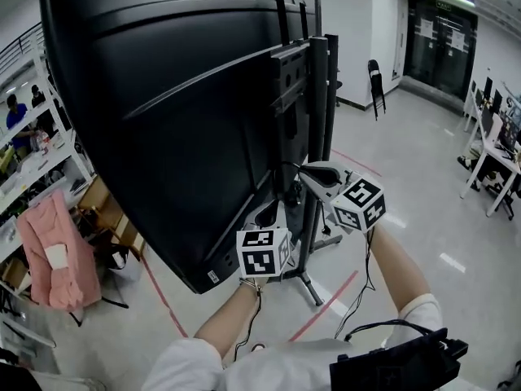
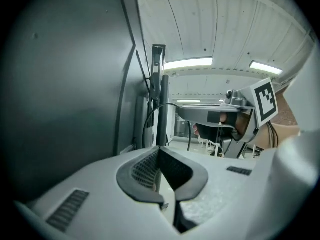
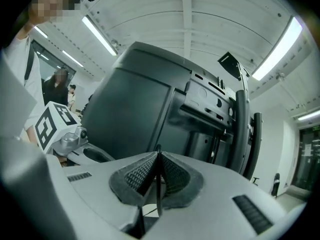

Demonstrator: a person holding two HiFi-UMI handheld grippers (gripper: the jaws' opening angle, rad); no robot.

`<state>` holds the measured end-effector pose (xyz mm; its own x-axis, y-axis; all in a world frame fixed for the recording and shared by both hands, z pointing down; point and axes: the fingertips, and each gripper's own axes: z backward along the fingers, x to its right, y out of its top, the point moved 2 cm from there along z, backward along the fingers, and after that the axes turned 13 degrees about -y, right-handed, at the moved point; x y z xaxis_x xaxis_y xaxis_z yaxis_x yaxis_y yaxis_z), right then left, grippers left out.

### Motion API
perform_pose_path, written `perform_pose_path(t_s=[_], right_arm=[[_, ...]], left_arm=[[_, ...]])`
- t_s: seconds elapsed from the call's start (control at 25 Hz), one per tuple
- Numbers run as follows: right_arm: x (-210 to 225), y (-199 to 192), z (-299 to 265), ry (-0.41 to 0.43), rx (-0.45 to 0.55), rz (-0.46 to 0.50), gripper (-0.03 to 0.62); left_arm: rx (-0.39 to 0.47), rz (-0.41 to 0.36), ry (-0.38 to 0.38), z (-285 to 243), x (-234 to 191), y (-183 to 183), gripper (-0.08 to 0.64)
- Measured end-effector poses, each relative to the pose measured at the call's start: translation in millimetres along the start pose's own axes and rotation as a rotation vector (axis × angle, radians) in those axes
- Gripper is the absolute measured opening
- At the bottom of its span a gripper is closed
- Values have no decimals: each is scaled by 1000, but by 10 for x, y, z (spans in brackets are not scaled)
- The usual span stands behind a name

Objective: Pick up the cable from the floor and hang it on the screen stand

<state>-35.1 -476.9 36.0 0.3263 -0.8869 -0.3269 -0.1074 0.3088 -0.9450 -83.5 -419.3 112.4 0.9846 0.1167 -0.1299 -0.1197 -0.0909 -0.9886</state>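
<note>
Cable tight between jaws of right tool, beside screen stand.

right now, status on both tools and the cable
Right tool shut on the cable, close behind the screen. Left tool shut, no cable seen in it. Nothing between tools and screen stand.

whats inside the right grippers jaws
A thin black cable is pinched between the shut jaws of the right gripper. Where it runs below them can't be seen, because the gripper's own body covers it.
</note>
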Motion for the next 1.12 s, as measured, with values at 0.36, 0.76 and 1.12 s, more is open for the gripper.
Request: perform_pose_path(t_s=[0.36,0.76,1.12], right_arm=[[186,833,-23,70,117,28,37],[445,1706,-102,17,210,57,36],[838,2184,-308,-32,260,-44,36]], left_arm=[[89,8,99,28,38,684,3],[183,-105,146,227,182,1551,3],[185,-143,147,141,187,2063,3]])
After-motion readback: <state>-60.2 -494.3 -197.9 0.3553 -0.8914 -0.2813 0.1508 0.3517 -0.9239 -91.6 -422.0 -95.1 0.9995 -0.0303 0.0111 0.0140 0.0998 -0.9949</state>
